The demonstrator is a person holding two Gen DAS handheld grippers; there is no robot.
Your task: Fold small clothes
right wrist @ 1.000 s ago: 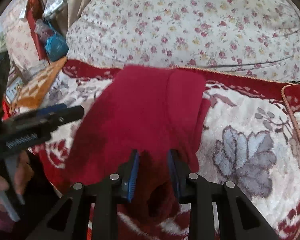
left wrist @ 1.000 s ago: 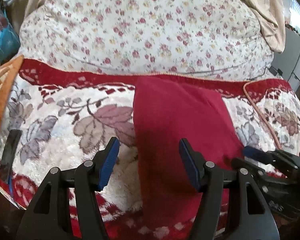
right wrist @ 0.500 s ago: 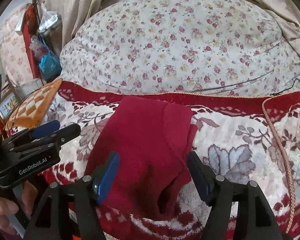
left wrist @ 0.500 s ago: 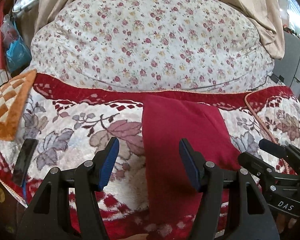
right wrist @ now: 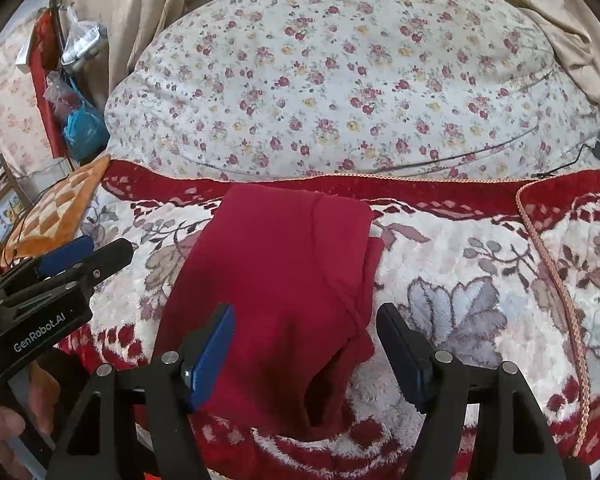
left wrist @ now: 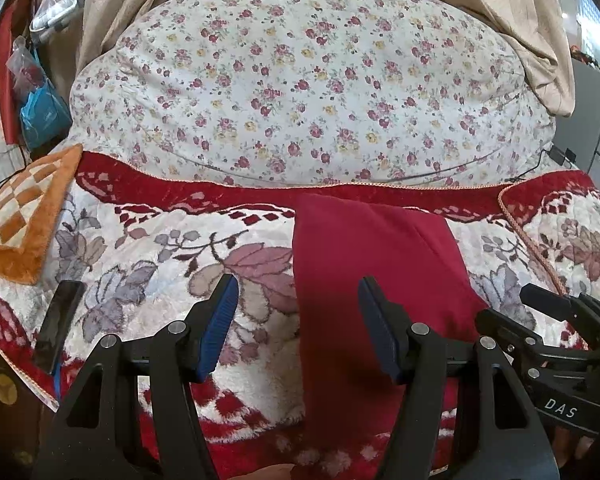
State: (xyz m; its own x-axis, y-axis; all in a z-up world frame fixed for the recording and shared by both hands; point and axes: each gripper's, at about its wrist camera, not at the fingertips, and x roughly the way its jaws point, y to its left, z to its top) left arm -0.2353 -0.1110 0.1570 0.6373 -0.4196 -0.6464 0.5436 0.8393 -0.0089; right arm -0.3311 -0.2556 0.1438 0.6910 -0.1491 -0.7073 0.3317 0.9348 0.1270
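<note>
A folded garment point(right wrist: 284, 280) lies on a blanket point(right wrist: 480, 280), its far edge near the blanket's border. Behind the blanket rises a big quilt bundle point(right wrist: 340, 80). A cushion point(left wrist: 16, 220) sits on the blanket's left end, with a phone point(left wrist: 58, 326) in front of it near the front edge. Bags point(left wrist: 40, 108) hang at far left.

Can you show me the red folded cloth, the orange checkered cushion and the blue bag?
Red folded cloth point(right wrist: 284, 264), right wrist view, its middle.
Orange checkered cushion point(left wrist: 24, 220), left wrist view, checkered top.
Blue plastic bag point(left wrist: 44, 118), left wrist view, its front.
</note>
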